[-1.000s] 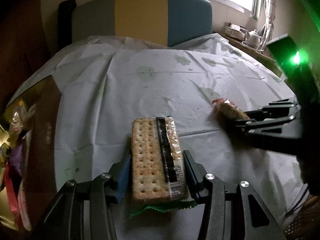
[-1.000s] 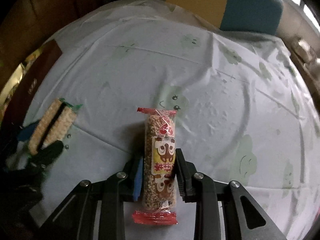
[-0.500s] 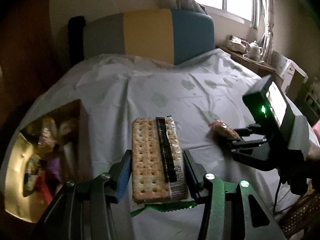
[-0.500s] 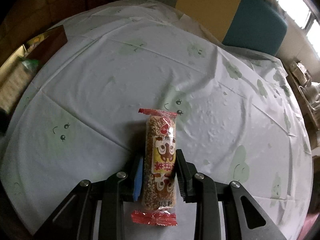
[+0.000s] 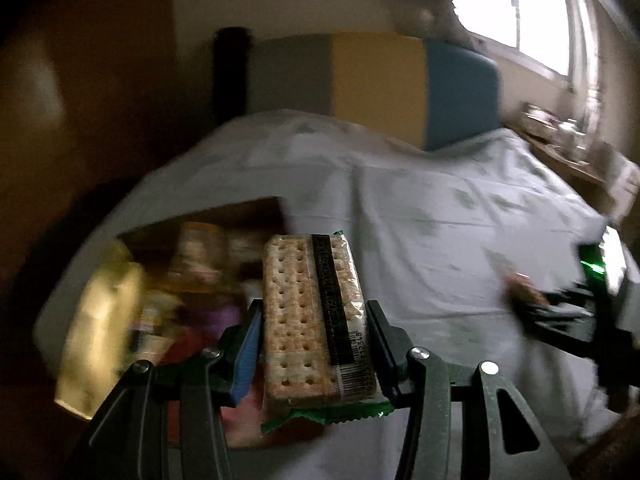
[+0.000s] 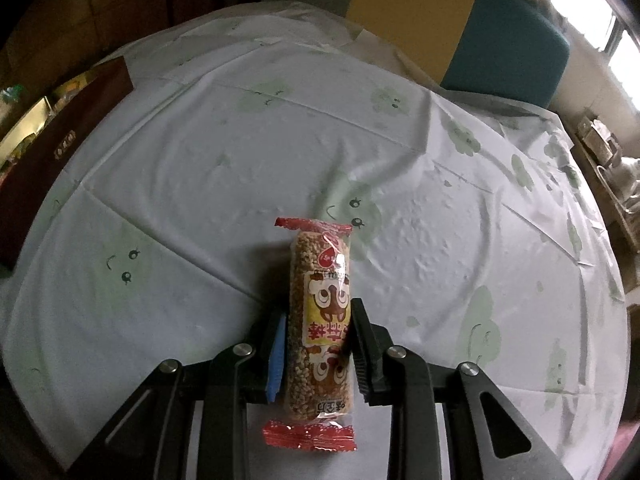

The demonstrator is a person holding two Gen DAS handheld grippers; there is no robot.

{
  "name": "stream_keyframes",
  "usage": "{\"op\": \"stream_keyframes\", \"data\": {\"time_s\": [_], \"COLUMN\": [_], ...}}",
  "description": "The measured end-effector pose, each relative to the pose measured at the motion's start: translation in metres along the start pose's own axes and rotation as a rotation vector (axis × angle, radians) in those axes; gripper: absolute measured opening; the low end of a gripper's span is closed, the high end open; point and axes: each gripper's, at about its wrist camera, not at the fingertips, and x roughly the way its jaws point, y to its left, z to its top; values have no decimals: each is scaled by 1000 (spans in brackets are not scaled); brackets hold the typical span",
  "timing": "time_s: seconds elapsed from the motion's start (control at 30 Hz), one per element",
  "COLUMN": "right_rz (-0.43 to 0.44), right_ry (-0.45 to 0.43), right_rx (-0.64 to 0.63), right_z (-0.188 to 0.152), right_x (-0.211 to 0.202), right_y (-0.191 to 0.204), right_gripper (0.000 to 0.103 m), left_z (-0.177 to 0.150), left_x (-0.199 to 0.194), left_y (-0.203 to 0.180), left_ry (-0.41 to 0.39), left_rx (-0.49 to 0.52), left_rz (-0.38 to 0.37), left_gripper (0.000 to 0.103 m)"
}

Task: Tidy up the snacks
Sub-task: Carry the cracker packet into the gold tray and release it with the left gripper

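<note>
1. Wide bare stretch of cloth-covered surface [image 6: 224,184] ahead of right tongs [image 6: 318,346].
2. Dark box wall [image 6: 48,160] along left edge, blocking passage there.
3. Box [image 5: 256,210] crowded with blurred packets [image 5: 196,256] near left tongs [image 5: 314,344].
4. Padded chair back [image 5: 376,80] closing far side.

Bright window [image 5: 520,12] behind tricolour headboard [image 5: 376,84]

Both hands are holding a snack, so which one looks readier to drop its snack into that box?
Left. Its gripper holds the green-wrapped cracker pack right at the open snack-filled box; the right's box lies far off.
</note>
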Motion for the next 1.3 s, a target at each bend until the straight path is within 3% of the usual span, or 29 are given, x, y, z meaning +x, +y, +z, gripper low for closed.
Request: {"op": "stream_keyframes", "data": {"time_s": [0.17,0.4,0.53,0.7,1.0,1.3], "right_rz": [-1,-7,-9,-8,-14,-15], "right_ry": [-2,0,0,-1,2,3], "right_rx": [1,-6,-8,-8,-13,-9], "right_z": [0,0,0,0,0,1], "right_x": [0,0,-1,-1,-1,-1], "right_y": [0,1,2,1,2,3], "right_gripper": [29,29,29,29,29,29], "left_z": [4,-4,-8,-14,-30,-24], "left_x": [11,14,20,20,4,23], "left_y": [39,63,71,105,167,136], "left_ry": [14,30,52,85,84,104], "left_rx": [-72,-107,-136,-266,-415,-363], "left_rz": [118,147,121,42,109,38], "left_gripper": [50,50,50,50,50,50]}}
